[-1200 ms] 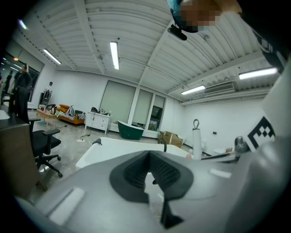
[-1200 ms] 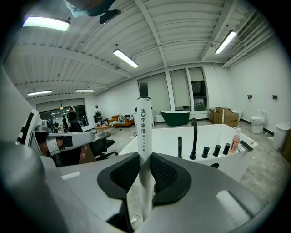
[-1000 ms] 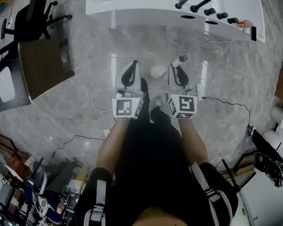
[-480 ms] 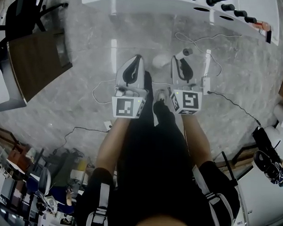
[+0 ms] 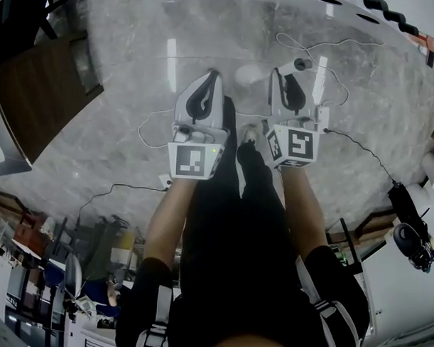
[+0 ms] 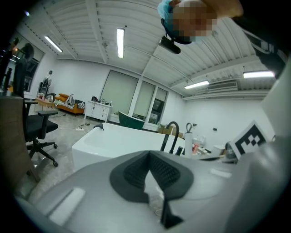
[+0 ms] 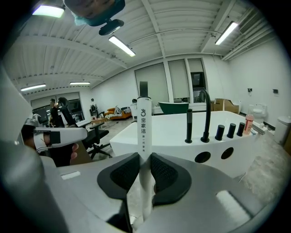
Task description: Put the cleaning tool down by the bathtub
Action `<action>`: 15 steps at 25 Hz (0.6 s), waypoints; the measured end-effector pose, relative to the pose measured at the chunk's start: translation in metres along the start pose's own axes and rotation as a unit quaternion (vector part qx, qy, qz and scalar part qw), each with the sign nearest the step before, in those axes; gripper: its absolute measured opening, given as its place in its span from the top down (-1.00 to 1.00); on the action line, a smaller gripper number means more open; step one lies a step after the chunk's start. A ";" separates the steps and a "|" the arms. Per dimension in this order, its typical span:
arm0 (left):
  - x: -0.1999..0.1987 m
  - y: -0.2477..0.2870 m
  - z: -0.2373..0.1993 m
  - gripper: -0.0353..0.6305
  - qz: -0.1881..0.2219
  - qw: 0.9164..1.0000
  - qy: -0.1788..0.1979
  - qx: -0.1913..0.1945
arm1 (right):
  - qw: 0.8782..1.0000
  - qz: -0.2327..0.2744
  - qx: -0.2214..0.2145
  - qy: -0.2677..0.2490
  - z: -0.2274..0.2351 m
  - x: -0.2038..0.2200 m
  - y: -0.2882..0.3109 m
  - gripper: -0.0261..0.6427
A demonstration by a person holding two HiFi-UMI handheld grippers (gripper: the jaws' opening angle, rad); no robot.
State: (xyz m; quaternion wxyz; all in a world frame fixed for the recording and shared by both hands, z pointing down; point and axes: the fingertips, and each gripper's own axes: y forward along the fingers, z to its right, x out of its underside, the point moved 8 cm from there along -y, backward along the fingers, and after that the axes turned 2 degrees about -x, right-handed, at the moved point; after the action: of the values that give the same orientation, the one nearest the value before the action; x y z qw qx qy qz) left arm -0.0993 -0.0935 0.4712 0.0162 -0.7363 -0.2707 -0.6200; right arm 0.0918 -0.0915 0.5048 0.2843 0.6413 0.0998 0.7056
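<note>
The grey floor (image 5: 119, 130) is wide and shiny. The big white bathtub (image 7: 173, 132) stands ahead, with black taps (image 7: 207, 113) on its rim. The right hand-held gripper (image 7: 144, 159) holds the cleaning tool (image 7: 143, 123) by its thin white handle. Both pads press on the handle, and it stands straight up in front of the tub. The left hand-held gripper (image 6: 148, 157) is pinched together at its tips and holds nothing. A thin cable (image 5: 360, 149) lies on the floor.

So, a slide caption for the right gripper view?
Right gripper shut on a white cleaning tool, white bathtub with black taps beyond.
</note>
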 end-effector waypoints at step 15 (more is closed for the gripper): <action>0.043 0.051 -0.038 0.87 0.001 1.000 -0.018 -0.025 | 1.000 -0.011 0.014 0.006 0.009 0.045 0.068 0.68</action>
State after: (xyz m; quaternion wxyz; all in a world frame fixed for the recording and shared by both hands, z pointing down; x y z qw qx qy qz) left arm -0.1091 -0.1346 0.5353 -0.0061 -0.7475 -0.2546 -0.6135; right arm 0.0816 -0.1252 0.5787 0.2824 0.6397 0.1182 0.7050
